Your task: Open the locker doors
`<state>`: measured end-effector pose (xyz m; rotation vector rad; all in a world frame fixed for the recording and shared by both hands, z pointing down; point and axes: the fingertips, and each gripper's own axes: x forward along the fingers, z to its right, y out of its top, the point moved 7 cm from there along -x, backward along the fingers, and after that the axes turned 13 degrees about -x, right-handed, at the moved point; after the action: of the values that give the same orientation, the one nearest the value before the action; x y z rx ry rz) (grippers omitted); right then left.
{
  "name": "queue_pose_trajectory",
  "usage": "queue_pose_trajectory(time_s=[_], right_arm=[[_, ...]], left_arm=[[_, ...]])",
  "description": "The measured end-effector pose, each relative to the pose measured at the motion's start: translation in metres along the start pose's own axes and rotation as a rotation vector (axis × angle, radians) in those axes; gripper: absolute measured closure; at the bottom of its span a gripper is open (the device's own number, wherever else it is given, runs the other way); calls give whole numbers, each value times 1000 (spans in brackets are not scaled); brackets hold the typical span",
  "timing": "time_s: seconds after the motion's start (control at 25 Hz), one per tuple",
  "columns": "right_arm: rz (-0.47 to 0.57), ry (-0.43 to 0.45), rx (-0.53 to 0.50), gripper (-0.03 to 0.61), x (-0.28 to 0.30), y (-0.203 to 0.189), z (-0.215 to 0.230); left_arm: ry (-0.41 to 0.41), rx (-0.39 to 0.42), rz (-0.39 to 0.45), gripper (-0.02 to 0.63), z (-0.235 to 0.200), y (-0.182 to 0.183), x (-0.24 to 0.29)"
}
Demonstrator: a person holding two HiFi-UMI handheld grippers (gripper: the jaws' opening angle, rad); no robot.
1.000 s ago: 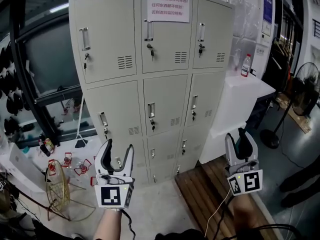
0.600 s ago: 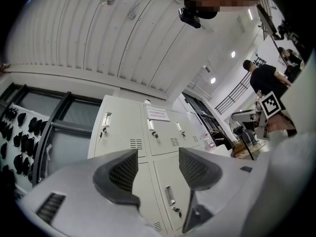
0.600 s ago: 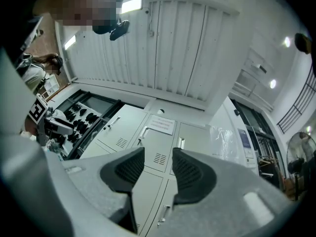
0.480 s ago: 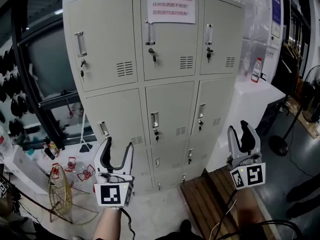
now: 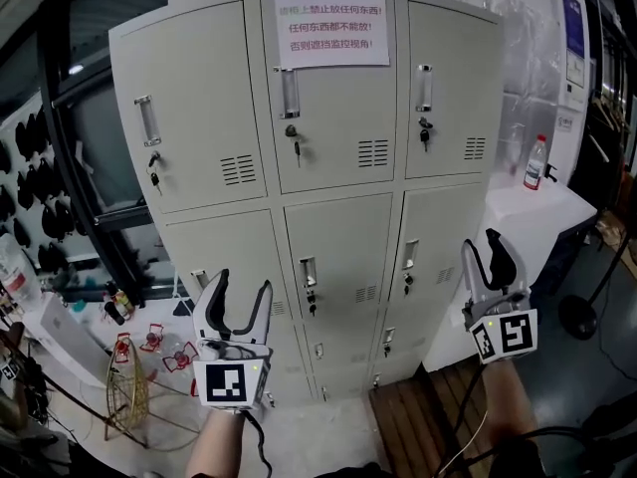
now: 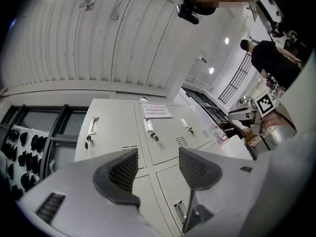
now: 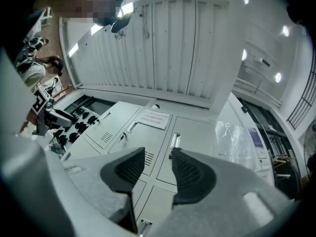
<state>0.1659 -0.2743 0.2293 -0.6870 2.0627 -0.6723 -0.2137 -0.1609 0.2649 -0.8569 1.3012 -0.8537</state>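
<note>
A grey locker cabinet (image 5: pixel 309 167) stands ahead with three columns of doors, all shut. A paper notice (image 5: pixel 331 30) is stuck on the top middle door. Each door has a recessed handle (image 5: pixel 290 93) with a key in the lock below it. My left gripper (image 5: pixel 244 285) is open and empty in front of the middle-left door, apart from it. My right gripper (image 5: pixel 482 245) is held up by the middle-right door, its jaws a little apart with nothing between them. Both gripper views look up at the cabinet (image 6: pixel 148 132) (image 7: pixel 148 127) past the left gripper (image 6: pixel 158 167) and right gripper (image 7: pixel 158 164).
A white counter (image 5: pixel 518 217) with a plastic bottle (image 5: pixel 535 162) stands right of the cabinet. A wooden pallet (image 5: pixel 418 426) lies on the floor below it. A wire basket (image 5: pixel 124 396) and small clutter sit at the lower left, with a black rack (image 5: pixel 60 167) behind.
The cabinet has grown larger and more square in the head view as I came nearer. Both grippers have risen slightly and stay open.
</note>
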Motion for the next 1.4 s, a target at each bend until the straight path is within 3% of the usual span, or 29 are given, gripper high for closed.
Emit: queue_pose_trajectory(time_s=[0.36,0.6,1.12,1.4], right_arm=[[30,98,-43,408,51,-48,24],[59,134,-19,410,90,-56,32],[53,87,-2,411,173,-46,62],[22,91,91,411,217,-52,77]], left_arm=[[62,81,5,357,9,5,33],[84,108,35,357,12,5,49],[32,90,75,357,-24,3,102],[40,110,91,357,-51,11,118]])
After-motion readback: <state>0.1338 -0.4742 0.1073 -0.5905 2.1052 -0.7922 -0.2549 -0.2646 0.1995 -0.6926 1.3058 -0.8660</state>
